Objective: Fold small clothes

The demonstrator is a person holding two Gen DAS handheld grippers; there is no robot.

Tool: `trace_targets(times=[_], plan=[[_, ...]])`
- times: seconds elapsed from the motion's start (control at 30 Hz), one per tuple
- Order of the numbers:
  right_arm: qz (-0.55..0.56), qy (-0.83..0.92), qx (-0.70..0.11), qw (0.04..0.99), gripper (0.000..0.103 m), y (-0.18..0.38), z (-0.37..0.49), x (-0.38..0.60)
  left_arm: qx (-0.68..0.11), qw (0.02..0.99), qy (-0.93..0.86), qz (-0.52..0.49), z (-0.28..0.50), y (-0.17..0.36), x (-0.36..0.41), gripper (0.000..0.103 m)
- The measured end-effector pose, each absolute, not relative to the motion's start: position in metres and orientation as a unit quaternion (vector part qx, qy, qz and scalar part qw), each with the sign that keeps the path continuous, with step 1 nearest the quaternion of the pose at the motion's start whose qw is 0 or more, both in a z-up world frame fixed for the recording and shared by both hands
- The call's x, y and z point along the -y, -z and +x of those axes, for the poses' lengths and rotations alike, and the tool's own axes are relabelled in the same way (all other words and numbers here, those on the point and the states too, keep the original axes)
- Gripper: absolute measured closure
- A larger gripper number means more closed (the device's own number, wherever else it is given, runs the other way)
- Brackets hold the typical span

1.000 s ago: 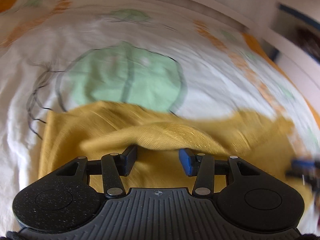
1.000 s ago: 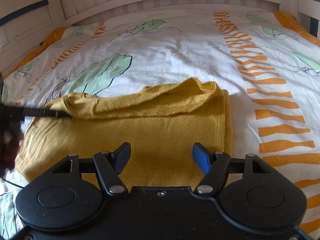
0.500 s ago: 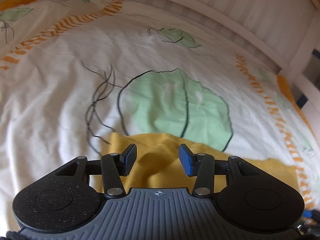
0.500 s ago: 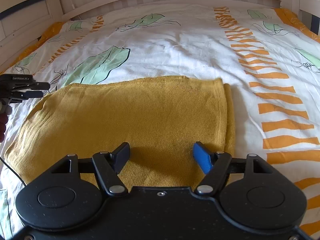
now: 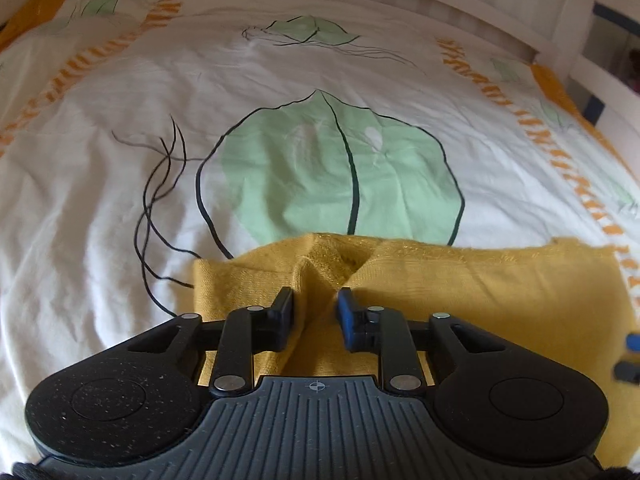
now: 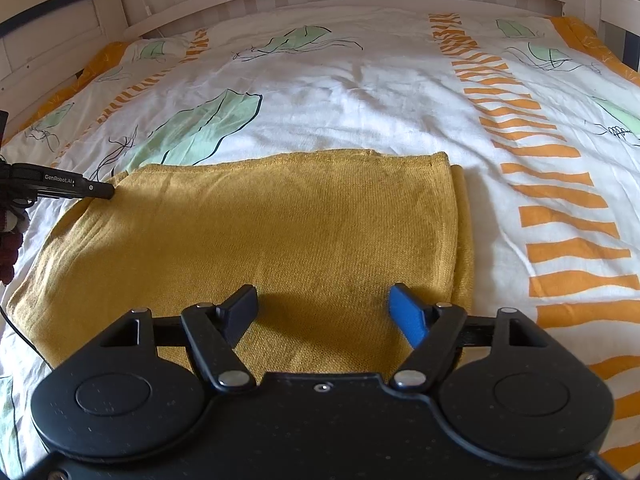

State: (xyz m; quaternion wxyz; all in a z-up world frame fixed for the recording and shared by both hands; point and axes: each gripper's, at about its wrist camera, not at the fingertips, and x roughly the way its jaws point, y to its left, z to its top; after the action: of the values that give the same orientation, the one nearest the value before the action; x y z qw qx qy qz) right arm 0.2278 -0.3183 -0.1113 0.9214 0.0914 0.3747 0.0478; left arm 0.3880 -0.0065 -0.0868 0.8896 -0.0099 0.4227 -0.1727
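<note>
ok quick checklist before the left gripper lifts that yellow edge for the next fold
1. Fabric between the left gripper jaws: ok, a ridge of the yellow garment sits there as they close.
2. Pads pressing firmly: cannot tell.
3. Right gripper free of the cloth: ok, open above it.
4. Garment lying flat: ok, smooth apart from the pinched ridge.
5. Layers lined up: not ok, a lower layer peeks out along the right side.
6. Bedsheet not caught: cannot tell.

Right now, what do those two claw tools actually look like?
Each claw is matte black plastic: two round speckled pads, hinged arms with silver rivets, one black finger, one blue finger. The left claw's body is ribbed grey; its side bears white "GenRobot.AI" lettering.
</note>
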Motion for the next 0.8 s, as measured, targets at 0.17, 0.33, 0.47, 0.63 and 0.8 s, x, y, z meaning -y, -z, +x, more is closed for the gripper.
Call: trace_targets(times=[0.17,0.33,0.47,0.63,0.8], plan=[[0.09,-0.048,-0.375,0.921,0.027,0.111,0.228,0.318,-0.406,0.9,0.158,-0.031,0.384,0.084,-0.003,0.099],[0.091,-0.048,-0.375,0.921,0.026,0.112,0.228,0.318,-0.369,0.92,0.114,-0.067,0.377,0.075,-0.021,0.099],[0.088,-0.048,-0.375,0.922,0.025,0.112,0.229,0.317,-0.385,0.917,0.09,-0.063,0.384,0.081,-0.027,0.099],[0.087,-0.049,-0.375,0.922,0.024,0.113,0.228,0.316,-0.418,0.902,0.066,-0.086,0.39,0.095,-0.034,0.089],[0.086,-0.051,-0.375,0.922,0.021,0.114,0.229,0.315,-0.412,0.903,0.084,-0.09,0.376,0.085,-0.032,0.052]])
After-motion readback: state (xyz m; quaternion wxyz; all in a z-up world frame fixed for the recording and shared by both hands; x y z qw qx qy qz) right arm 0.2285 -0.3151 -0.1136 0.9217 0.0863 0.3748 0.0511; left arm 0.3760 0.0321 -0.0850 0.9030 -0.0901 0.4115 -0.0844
